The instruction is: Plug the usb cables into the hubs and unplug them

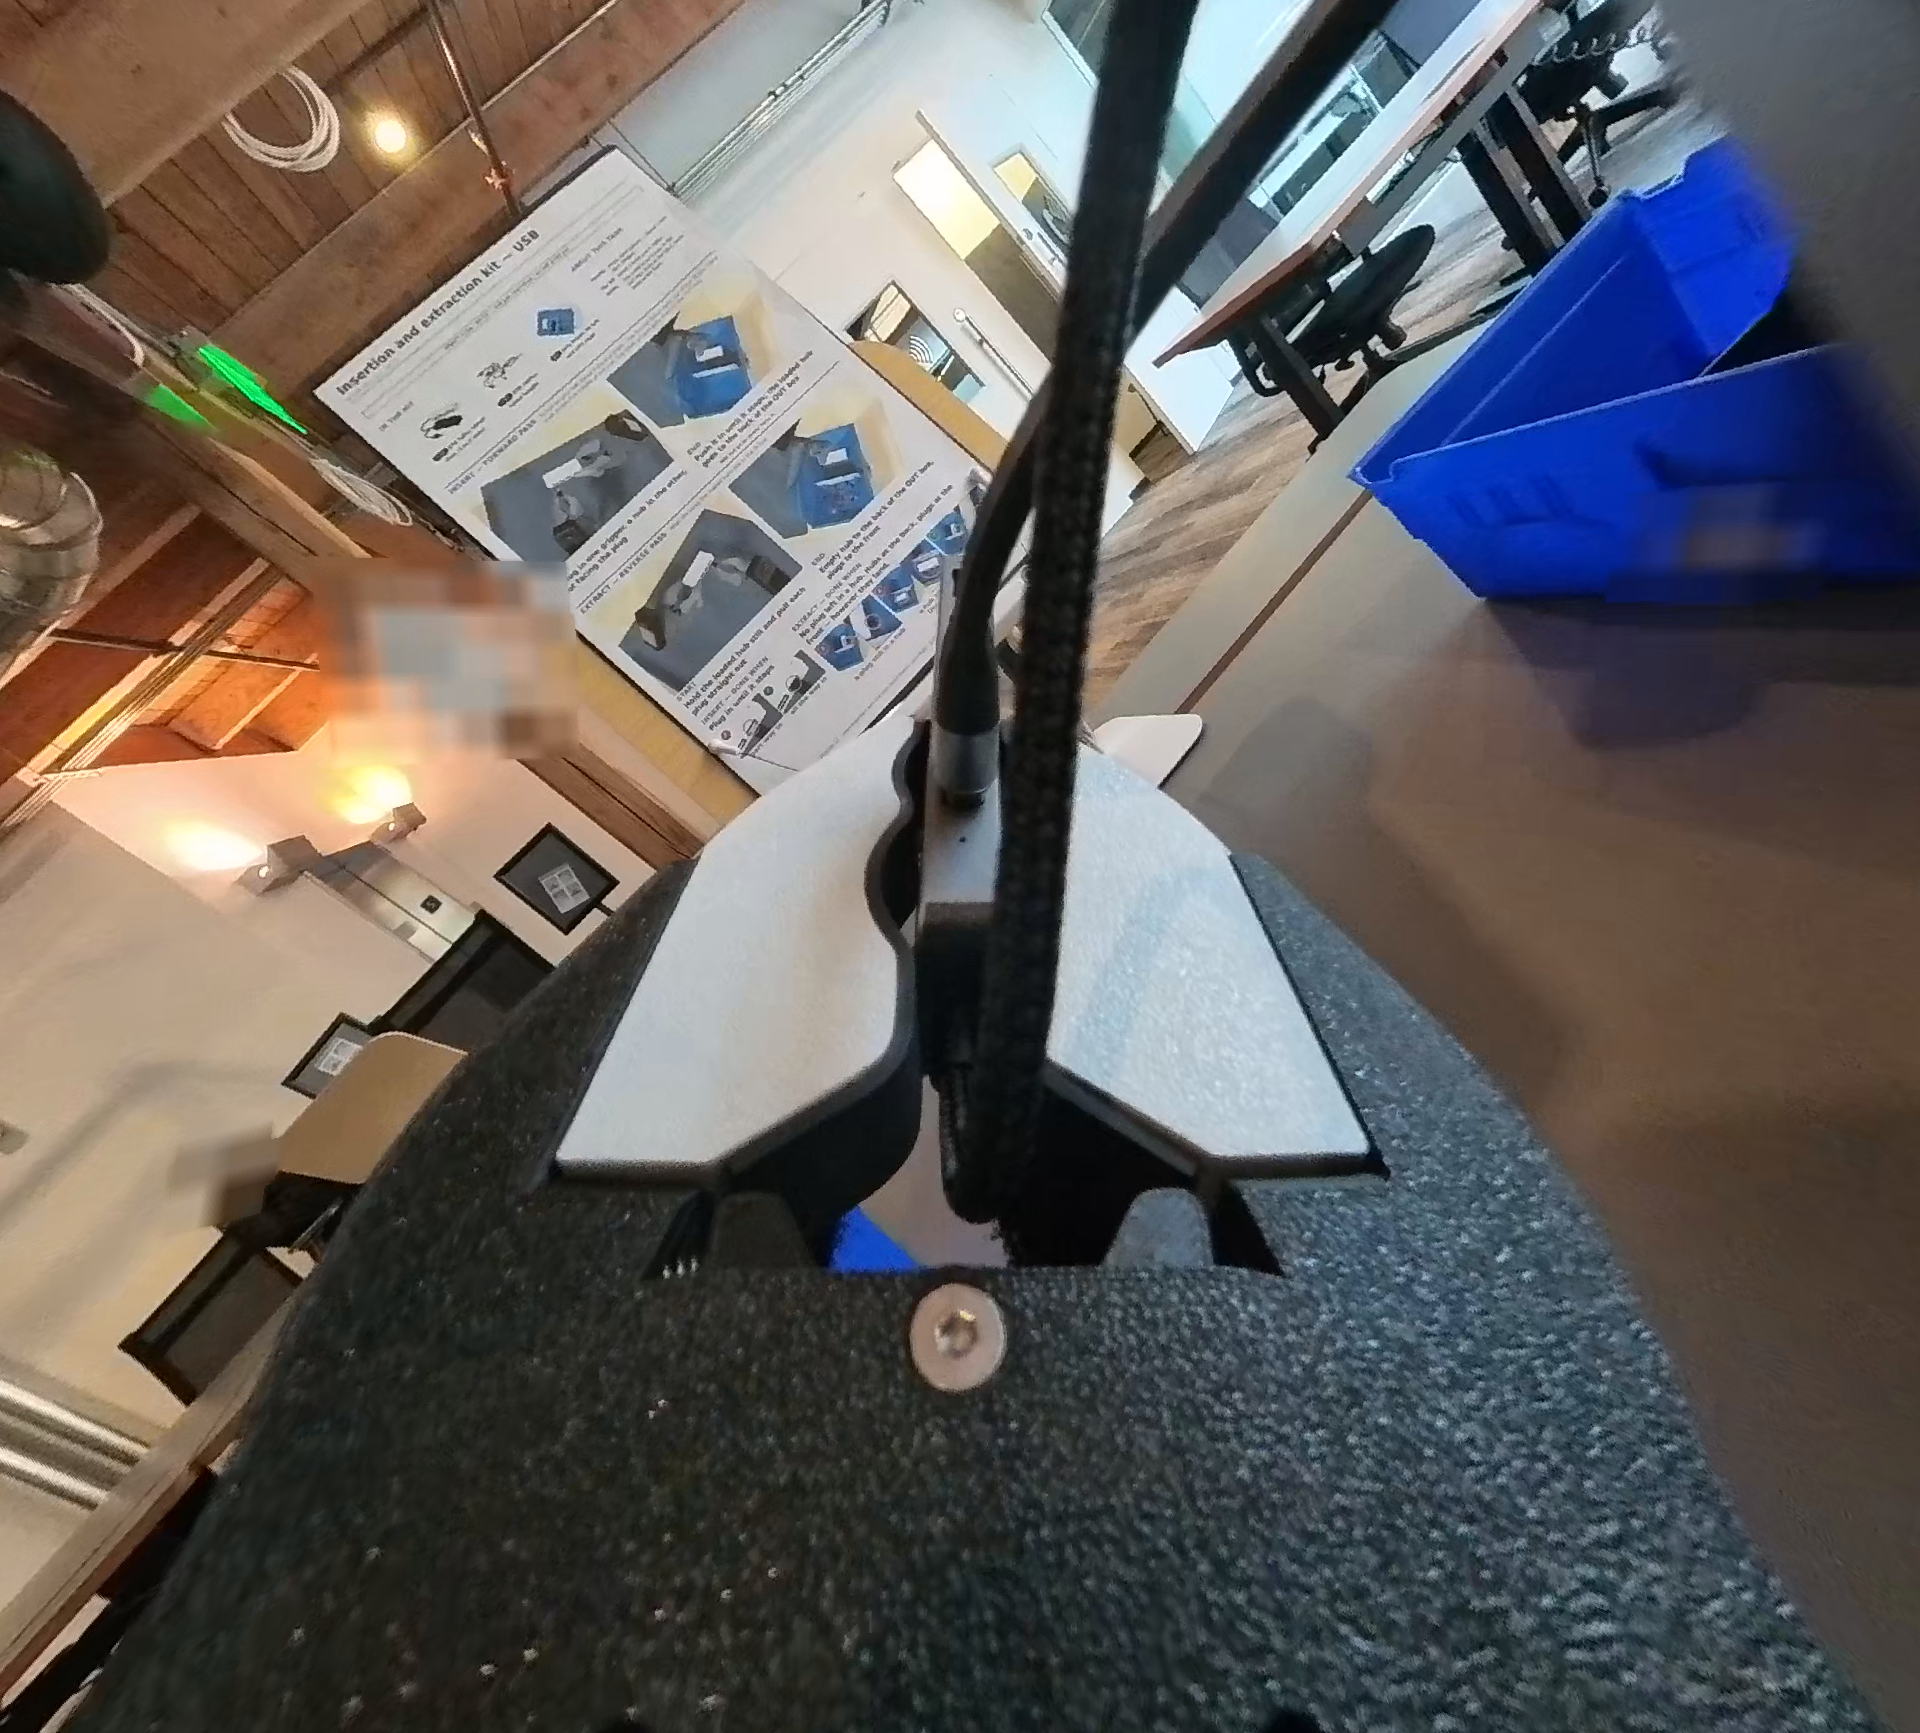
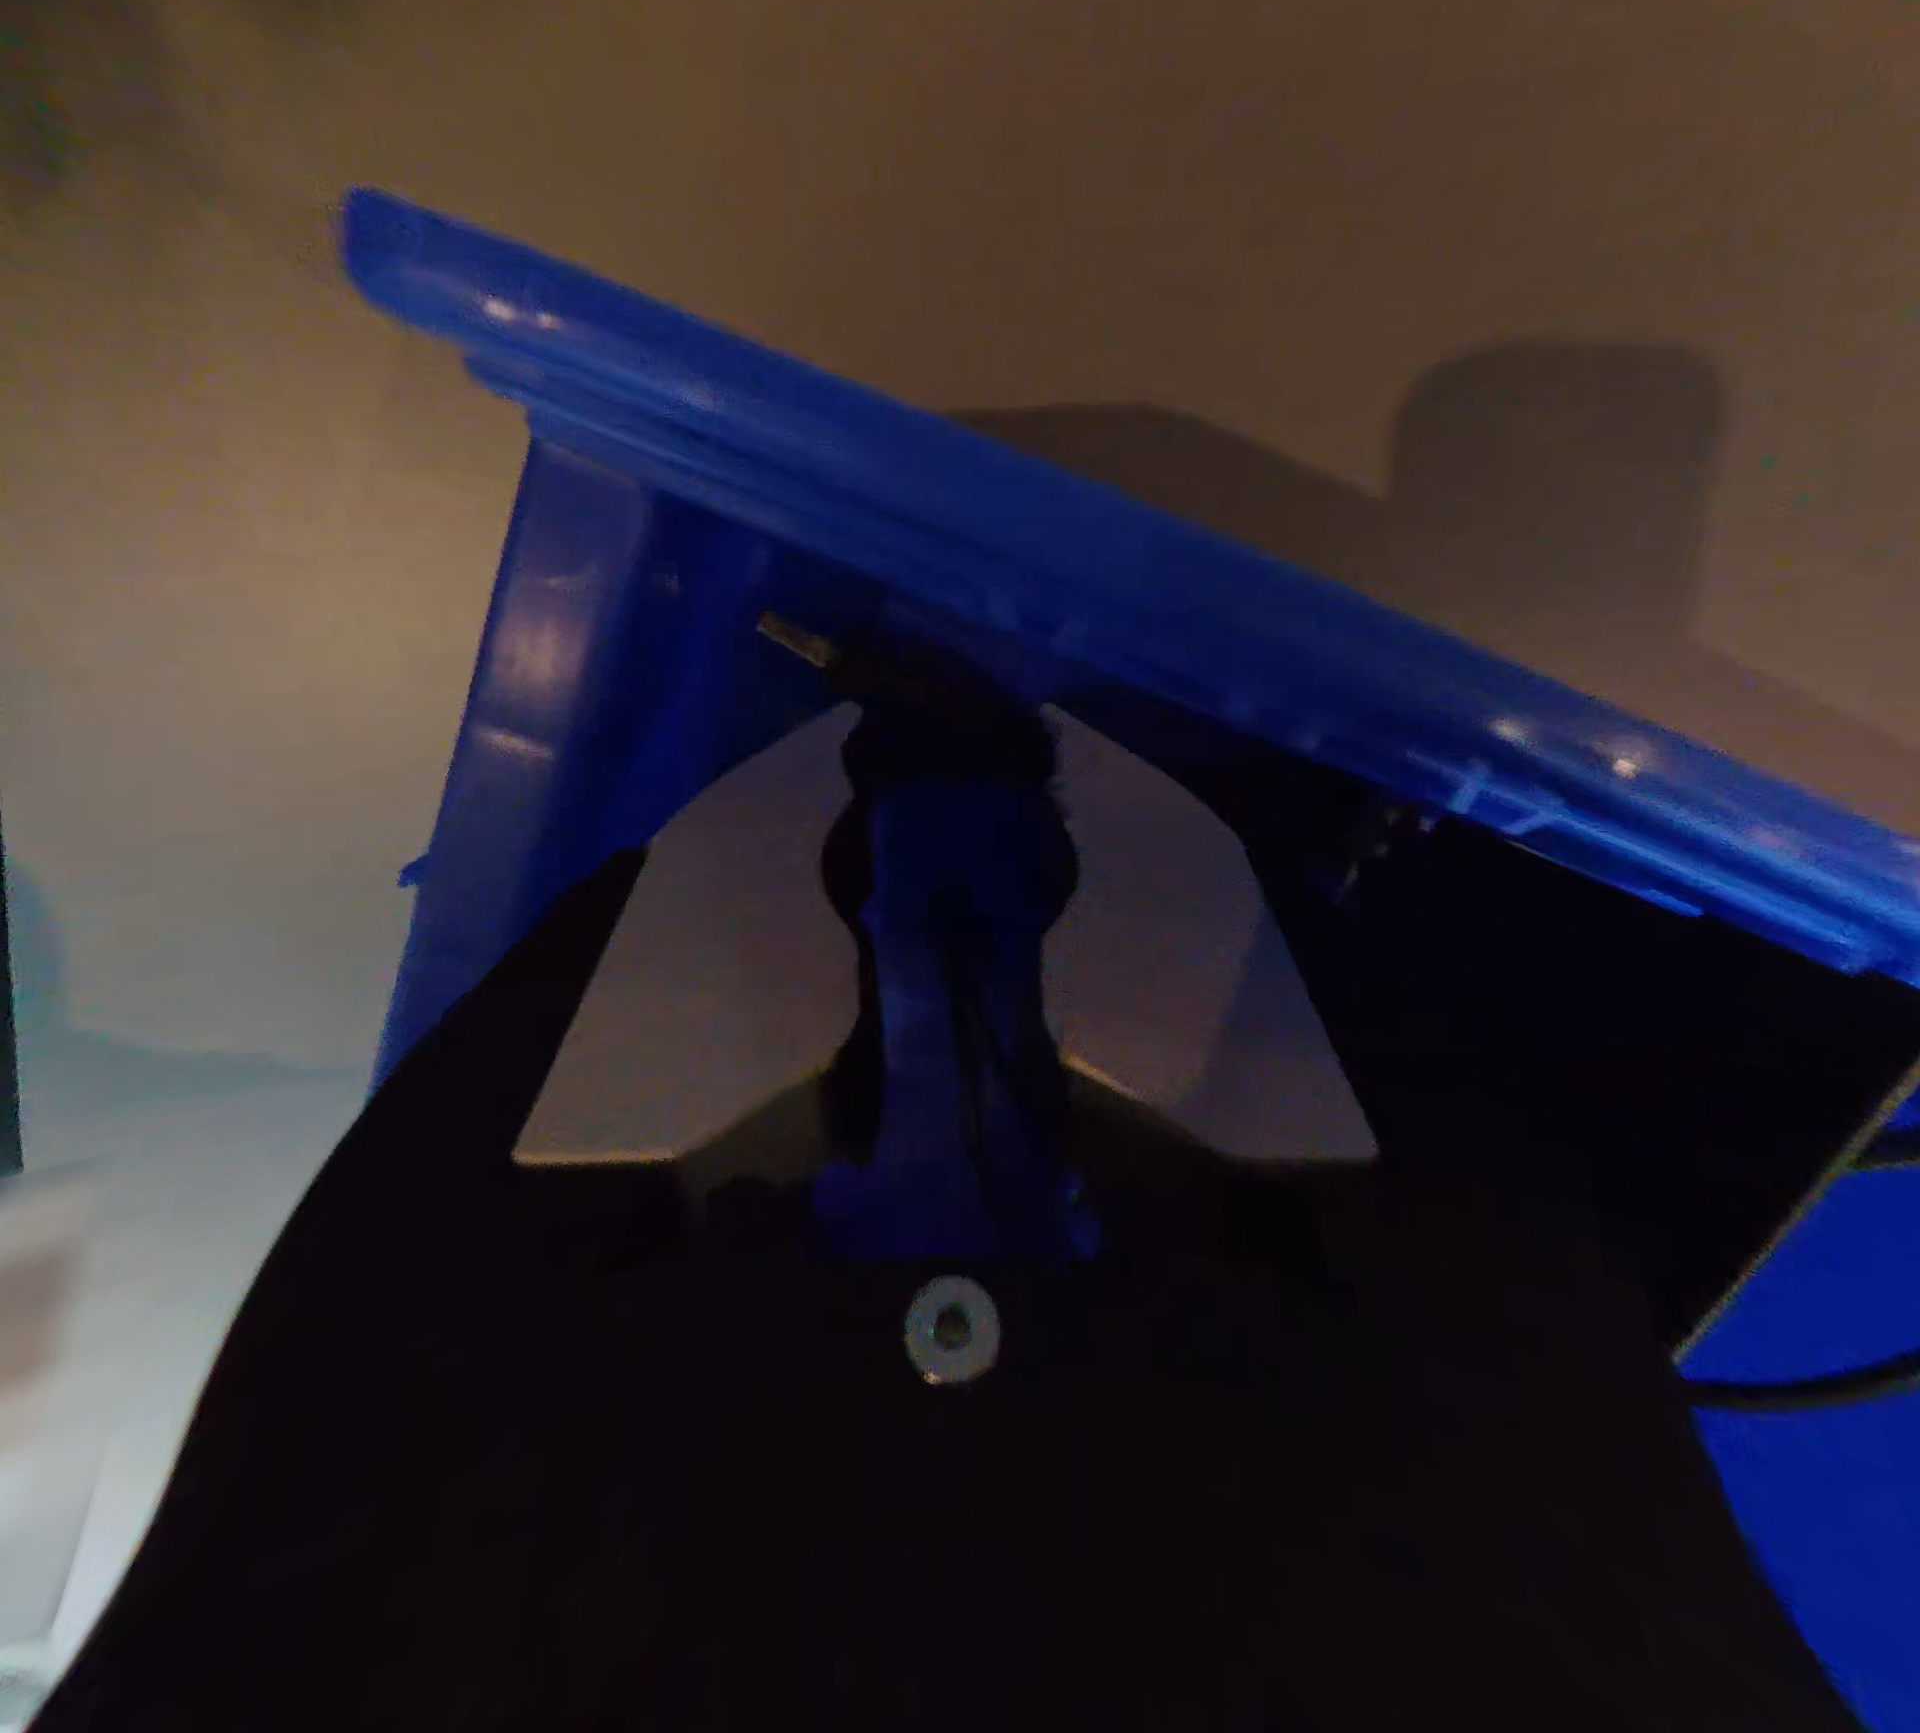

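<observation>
The left gripper (image 1: 961, 862) is tilted upward, its two pale fingers (image 1: 769, 977) pressed against a slim grey hub (image 1: 954, 862) held edge-on between them. A smooth black cable (image 1: 961, 603) leaves the hub's far end through a metal collar and curves up. A thicker braided cable (image 1: 1049, 540) runs along the hub's right side, passing down between the fingers and rising past the top of the view. Whether the braided cable is plugged into the hub cannot be told. To the right of the gripper, two blue bins (image 1: 1621, 457) sit nested on a brown table (image 1: 1558, 852). Ahead and left of the fingers stands a white poster (image 1: 644, 457) with pictures, under a wooden ceiling (image 1: 312, 21).

The right gripper (image 2: 951, 748) points into a dim blue bin (image 2: 1039, 540), whose rim crosses the view just beyond the fingertips. Its fingers (image 2: 727, 977) stand apart, with blue bin wall and a dark blurred cable (image 2: 977, 1008) visible in the gap. A small metal plug (image 2: 795, 644) lies just ahead of the tips, to the left. The view is dark and blurred.
</observation>
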Motion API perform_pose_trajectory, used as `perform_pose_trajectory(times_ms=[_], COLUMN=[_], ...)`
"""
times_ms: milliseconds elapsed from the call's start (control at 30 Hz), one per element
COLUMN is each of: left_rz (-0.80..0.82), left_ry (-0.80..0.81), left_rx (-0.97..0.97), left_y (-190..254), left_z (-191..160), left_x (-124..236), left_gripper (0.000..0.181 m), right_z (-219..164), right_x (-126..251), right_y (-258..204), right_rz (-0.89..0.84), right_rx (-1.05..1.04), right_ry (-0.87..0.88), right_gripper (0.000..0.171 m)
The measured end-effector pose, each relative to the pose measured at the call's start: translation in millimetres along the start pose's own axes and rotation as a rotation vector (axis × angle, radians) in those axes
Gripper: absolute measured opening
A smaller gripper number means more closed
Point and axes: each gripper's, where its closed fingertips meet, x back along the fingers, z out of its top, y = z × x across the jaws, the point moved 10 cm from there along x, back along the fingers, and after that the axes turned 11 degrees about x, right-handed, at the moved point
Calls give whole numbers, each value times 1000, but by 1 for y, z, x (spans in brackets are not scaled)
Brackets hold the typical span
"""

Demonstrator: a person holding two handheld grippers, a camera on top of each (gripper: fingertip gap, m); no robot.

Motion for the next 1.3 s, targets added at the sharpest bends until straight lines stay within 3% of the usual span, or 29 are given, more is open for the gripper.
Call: perform_pose_trajectory(times_ms=[67,267,633,767,933,1300], left_rz=[2,12,10,-1,-2,6], left_ry=[-3,6,4,18,20,52], left_rx=[-5,-7,-1,-6,-46,-78], left_y=[0,-2,-1,3,7,9], left_z=[0,3,6,10,15,28], left_x=[0,3,3,3,4,10], left_gripper=[10,10,10,10,10,13], right_z=[1,-1,10,25,59,172], right_x=[0,14,122,141,153,161], right_y=[-1,-9,-39,-51,-62,-77], right_rz=[-11,-127,-695,-864,-1065,-1401], right_rx=[50,107,24,36,102,358], right_ry=[-15,8,553,641,591,276], right_gripper=[16,13,7,7,7,7])
